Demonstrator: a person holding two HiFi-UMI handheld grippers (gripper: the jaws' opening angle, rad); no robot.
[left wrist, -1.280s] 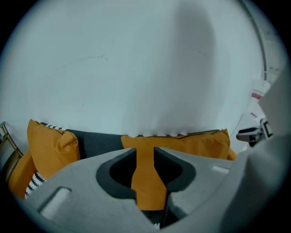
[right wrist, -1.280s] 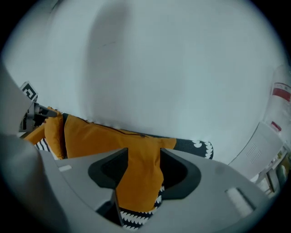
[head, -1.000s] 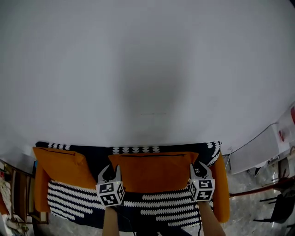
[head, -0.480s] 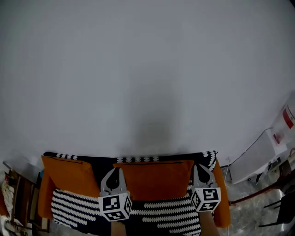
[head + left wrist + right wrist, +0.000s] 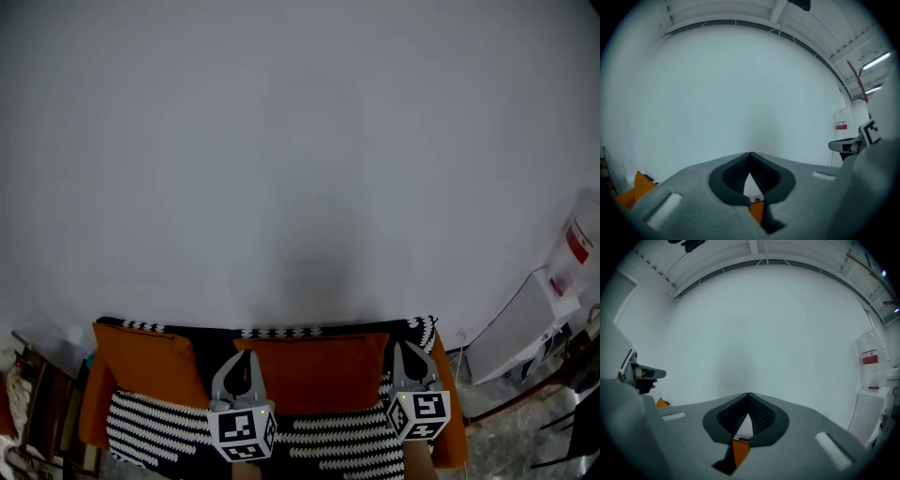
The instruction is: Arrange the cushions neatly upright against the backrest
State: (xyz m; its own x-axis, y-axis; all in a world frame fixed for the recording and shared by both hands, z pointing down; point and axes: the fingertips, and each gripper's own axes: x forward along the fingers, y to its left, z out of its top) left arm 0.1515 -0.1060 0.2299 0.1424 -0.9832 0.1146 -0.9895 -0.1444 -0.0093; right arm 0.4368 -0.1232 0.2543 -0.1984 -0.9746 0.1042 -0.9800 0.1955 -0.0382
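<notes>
The patterned sofa [image 5: 337, 441] carries the middle orange cushion [image 5: 314, 370] upright against the backrest [image 5: 281, 332], with the left cushion [image 5: 141, 361] at its left end. Our left gripper [image 5: 244, 360] and right gripper [image 5: 410, 349] have just clenched on nothing (both hover beside the middle one). A careless brush could topple it towards us.

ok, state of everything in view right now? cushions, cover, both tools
left tool: shut, jaws just closed, nothing between them.
right tool: shut, empty.
middle cushion: upright against the backrest.
left cushion: looks upright, at the left end of the backrest.
patterned cover: draped over the backrest and down the front.
</notes>
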